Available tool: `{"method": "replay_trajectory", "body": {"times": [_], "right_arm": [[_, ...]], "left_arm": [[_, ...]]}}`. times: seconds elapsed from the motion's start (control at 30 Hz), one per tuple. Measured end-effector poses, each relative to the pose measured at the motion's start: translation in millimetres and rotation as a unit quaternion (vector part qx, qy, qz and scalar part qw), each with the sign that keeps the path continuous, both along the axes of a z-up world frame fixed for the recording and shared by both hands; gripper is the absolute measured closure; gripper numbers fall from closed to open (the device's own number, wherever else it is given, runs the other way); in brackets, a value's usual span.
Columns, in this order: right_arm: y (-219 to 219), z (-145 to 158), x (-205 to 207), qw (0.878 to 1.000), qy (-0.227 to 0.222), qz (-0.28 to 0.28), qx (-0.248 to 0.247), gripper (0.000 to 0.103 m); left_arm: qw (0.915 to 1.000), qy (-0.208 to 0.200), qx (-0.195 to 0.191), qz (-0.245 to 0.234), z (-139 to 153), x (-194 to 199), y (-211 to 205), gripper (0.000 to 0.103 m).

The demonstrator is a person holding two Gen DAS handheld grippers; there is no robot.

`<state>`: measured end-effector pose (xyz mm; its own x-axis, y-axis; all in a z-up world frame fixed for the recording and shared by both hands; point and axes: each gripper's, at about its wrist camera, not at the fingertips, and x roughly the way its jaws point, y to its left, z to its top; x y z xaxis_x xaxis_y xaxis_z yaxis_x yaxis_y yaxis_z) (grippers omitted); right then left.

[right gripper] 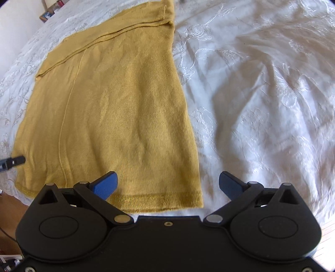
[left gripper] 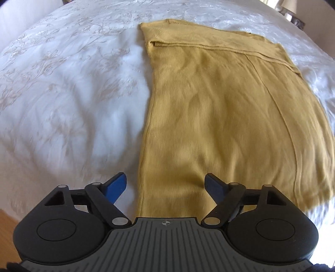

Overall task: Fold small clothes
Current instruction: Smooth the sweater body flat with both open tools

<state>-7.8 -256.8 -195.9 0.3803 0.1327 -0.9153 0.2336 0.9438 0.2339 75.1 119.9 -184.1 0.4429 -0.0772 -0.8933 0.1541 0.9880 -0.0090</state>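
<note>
Lying flat, mustard garment (left gripper: pixel 219 104) covers white bedspread (left gripper: pixel 62 94).

Bright daylight, soft dappled shadows, slight motion blur (fisheye-bent edges, dark corners).

A home bedroom: white embroidered bedspread (left gripper: pixel 62 83), wooden floor (left gripper: pixel 6 228), bedside lamp (left gripper: pixel 290 8)
</note>
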Motion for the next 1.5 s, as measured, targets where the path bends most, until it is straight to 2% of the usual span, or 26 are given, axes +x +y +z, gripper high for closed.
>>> {"method": "replay_trajectory", "body": {"times": [0.17, 0.3, 0.5, 0.63, 0.73, 0.9, 1.03, 1.23, 1.5], "right_arm": [[12, 10, -19, 1.0, -0.009, 0.0, -0.003, 0.001], [18, 10, -17, 1.0, -0.016, 0.002, -0.001, 0.001], [22, 14, -20, 1.0, -0.023, 0.012, -0.003, 0.001], [20, 13, -15, 0.999, -0.025, 0.025, -0.002, 0.001], [16, 11, -12, 0.999, -0.028, 0.039, 0.001, 0.001], [5, 4, -1, 0.999, -0.021, 0.04, 0.018, 0.001], [-3, -6, 9, 0.998, -0.006, 0.046, 0.039, 0.001], [-10, -22, 25, 0.996, 0.014, 0.056, 0.069, 0.001], [-20, -31, 33, 0.993, 0.021, 0.05, 0.108, 0.0]], "left_arm": [[1.0, -0.005, 0.005, 0.003, 1, -23, 7, 0.022], [0.9997, -0.023, 0.004, 0.003, 2, -33, 11, 0.022], [0.9994, -0.031, 0.006, -0.011, -3, -24, 11, 0.023], [0.9986, -0.021, 0.008, -0.048, -9, -13, 3, 0.032], [0.9975, -0.009, 0.011, -0.069, -13, -7, -6, 0.035], [0.9979, 0.002, 0.011, -0.064, -19, 0, -11, 0.035], [0.9986, 0.012, 0.005, -0.051, -22, 2, -10, 0.033], [0.9991, 0.023, -0.003, -0.036, -29, 4, -10, 0.02], [0.9991, 0.027, 0.0, -0.032, -35, 7, -14, 0.02]]}}
